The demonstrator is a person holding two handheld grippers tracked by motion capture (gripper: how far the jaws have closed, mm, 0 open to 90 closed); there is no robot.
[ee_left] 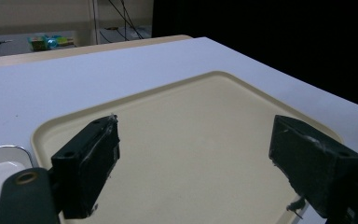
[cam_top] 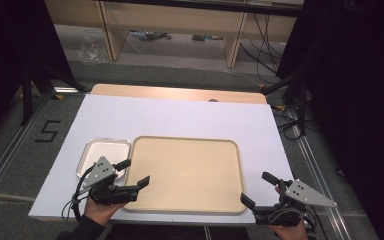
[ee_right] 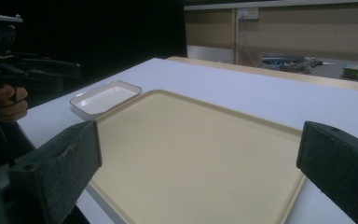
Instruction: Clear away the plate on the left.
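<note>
Here the one beige tray [cam_top: 187,172] lies on the white table [cam_top: 180,117], one small metal dish [cam_top: 105,151] just beside its left edge. The left gripper [cam_top: 134,172] hovers over the tray's near-left corner, jaws spread and holding nothing; the right gripper [cam_top: 257,189], off its near-right corner, likewise gapes. A floor mark [cam_top: 47,131] left of the tray perhaps reads "5".

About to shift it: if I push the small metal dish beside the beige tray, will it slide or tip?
The metal dish looks shallow and flat-bottomed, so it should slide, not tip. Its thin shiny rim suggests it is light and maybe slippery to pinch.

Small dish [ee_left: 0,163] cut by left gripper view's edge
</note>
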